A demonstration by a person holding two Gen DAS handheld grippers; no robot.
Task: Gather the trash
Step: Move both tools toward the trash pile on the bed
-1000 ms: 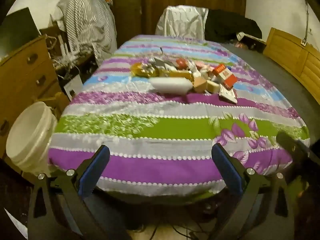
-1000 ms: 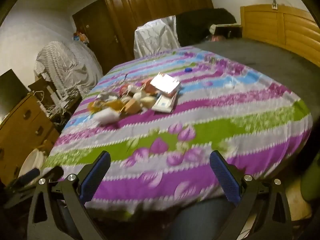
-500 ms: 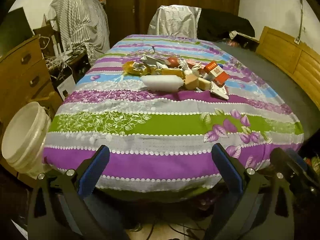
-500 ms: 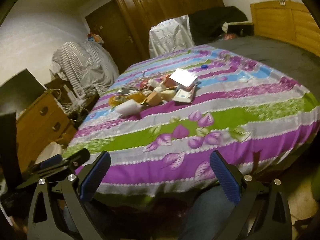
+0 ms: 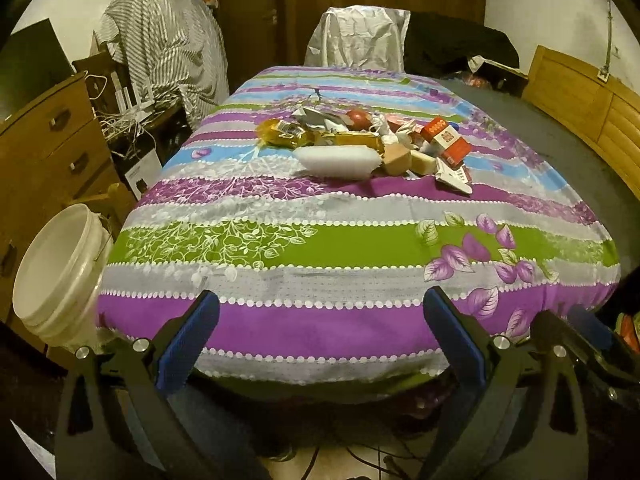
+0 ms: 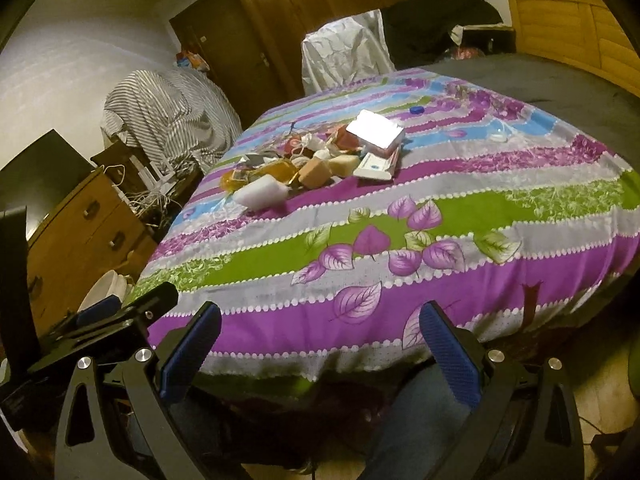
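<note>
Trash point(image 5: 368, 146): heaped mid-table on my striped cloth point(image 5: 320, 240)
Bucket point(image 5: 60, 272): white — beside the table's left edge
Left gripper point(image 5: 320, 332): spread wide, empty
Right gripper point(image 6: 320, 334): same — gaping, nothing held

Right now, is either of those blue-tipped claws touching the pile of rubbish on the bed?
Apart. In the left wrist view, the left gripper sits at the bed's near edge, striped cover between it and the trash pile. The right gripper is equally short.

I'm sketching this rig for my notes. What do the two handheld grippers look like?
Both look alike. The left gripper and the right gripper each have two black, angular fingers with triangular cut-outs and round silver bolts. The fingers end in blue textured pads. No cables or markings show on them. Below the right gripper, what looks like blue denim on the person's legs shows.
</note>
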